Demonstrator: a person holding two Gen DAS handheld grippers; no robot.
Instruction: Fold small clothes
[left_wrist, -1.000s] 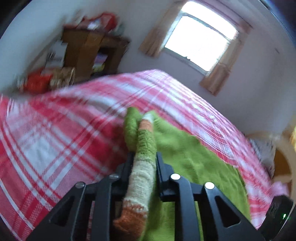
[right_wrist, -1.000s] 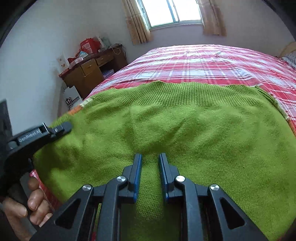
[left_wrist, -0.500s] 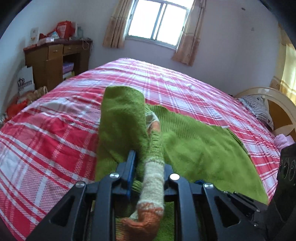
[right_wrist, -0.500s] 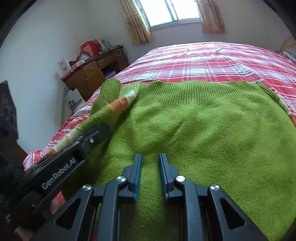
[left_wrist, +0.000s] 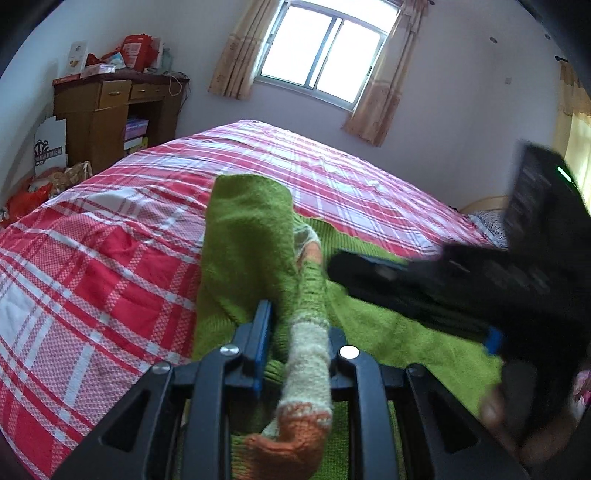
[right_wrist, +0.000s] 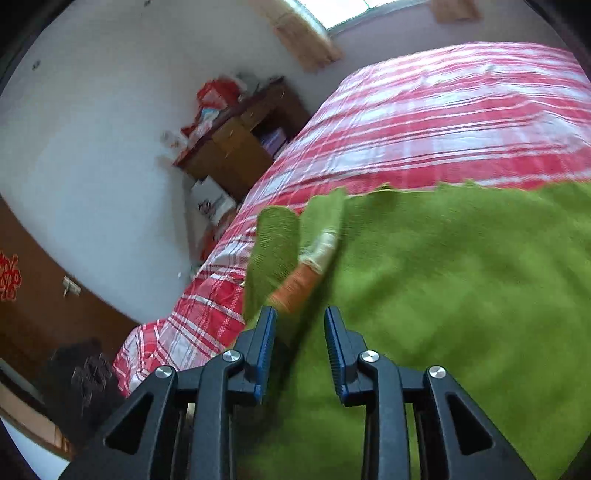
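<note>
Pinching the striped cream-and-orange cuff of the sleeve (left_wrist: 308, 365), the left gripper (left_wrist: 301, 350) has its jaws pressed onto the wool, with the sleeve doubled over towards the body of the green knitted sweater (right_wrist: 461, 295), which lies spread across the red-and-white checked bedspread (left_wrist: 110, 258). The right gripper (right_wrist: 300, 354) hangs over the sweater near the folded sleeve; its jaws have just been opening and stand apart with nothing between them. The knit looks soft, light and stretchy, so it will likely sag and slide unless taken by a firmer edge such as a cuff, hem or shoulder seam. A brown wooden desk (left_wrist: 107, 110) and the curtained window (left_wrist: 325, 62) stand well apart. Only the two grippers, close together, seem liable to crowd each other.
</note>
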